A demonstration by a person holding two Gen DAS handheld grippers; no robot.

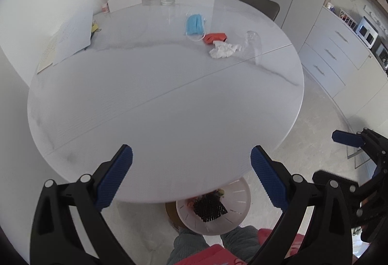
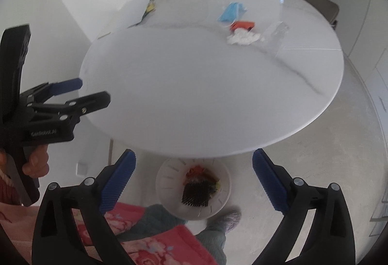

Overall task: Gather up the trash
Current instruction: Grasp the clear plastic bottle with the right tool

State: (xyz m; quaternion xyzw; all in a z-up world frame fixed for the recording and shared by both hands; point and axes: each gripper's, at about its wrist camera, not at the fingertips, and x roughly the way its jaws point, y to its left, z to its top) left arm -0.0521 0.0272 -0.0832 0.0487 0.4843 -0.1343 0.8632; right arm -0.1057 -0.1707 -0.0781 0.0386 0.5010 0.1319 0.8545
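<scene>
Both grippers, left gripper (image 1: 191,177) and right gripper (image 2: 194,180), we hold open and empty near the table (image 1: 157,107) edge. Mask (image 1: 195,24), orange wrapper (image 1: 214,37), tissue (image 1: 224,49) lie together far across; bin (image 2: 169,180) stands below.

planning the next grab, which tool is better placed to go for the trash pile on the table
Right, probably. Both the left tool and the right tool are open and empty, back at the table's near edge. The tissue, red wrapper and mask lie toward the right side.
</scene>
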